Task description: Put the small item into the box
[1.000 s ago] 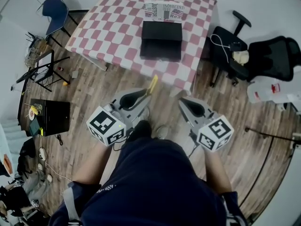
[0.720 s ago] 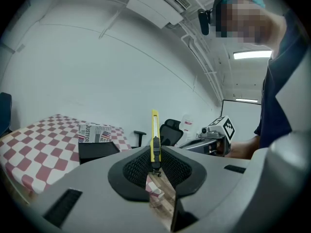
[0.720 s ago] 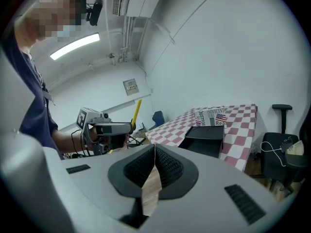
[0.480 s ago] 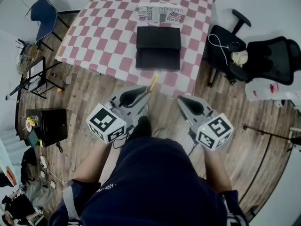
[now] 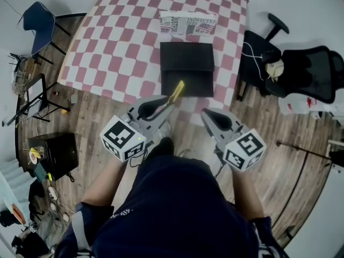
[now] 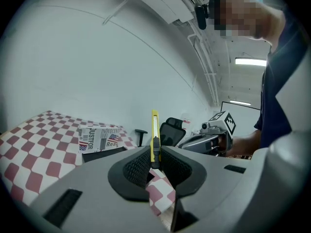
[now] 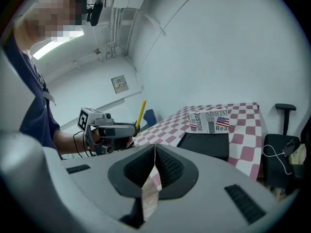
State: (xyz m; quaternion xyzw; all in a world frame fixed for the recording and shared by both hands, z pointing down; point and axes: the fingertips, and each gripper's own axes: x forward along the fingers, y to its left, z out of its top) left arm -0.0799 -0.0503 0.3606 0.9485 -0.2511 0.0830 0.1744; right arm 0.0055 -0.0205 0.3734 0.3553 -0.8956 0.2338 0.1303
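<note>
Checkered table [image 5: 123, 36] bears a black box [image 5: 187, 61] and newsprint packet [image 5: 188, 23].

Left tool [image 5: 165, 106] and right tool [image 5: 206, 115] nearer the checkered table [image 5: 123, 42], yellow knife [image 5: 176, 92] tip now seen against black box [image 5: 187, 63]

Red-and-white checks across the tablecloth [image 5: 134, 36]. Plain black on the box [image 5: 187, 69]. Yellow, with a dark slider, on the cutter [image 5: 176, 92]. White with black print on the carton [image 5: 188, 23], plus a red-and-blue patch, perhaps a flag. Grey on the left gripper [image 5: 167, 104] and right gripper [image 5: 206, 113], with black-and-white squares on their cubes. Brown planks for the floor [image 5: 279, 144]. Blue on the chair [image 5: 38, 18].
</note>
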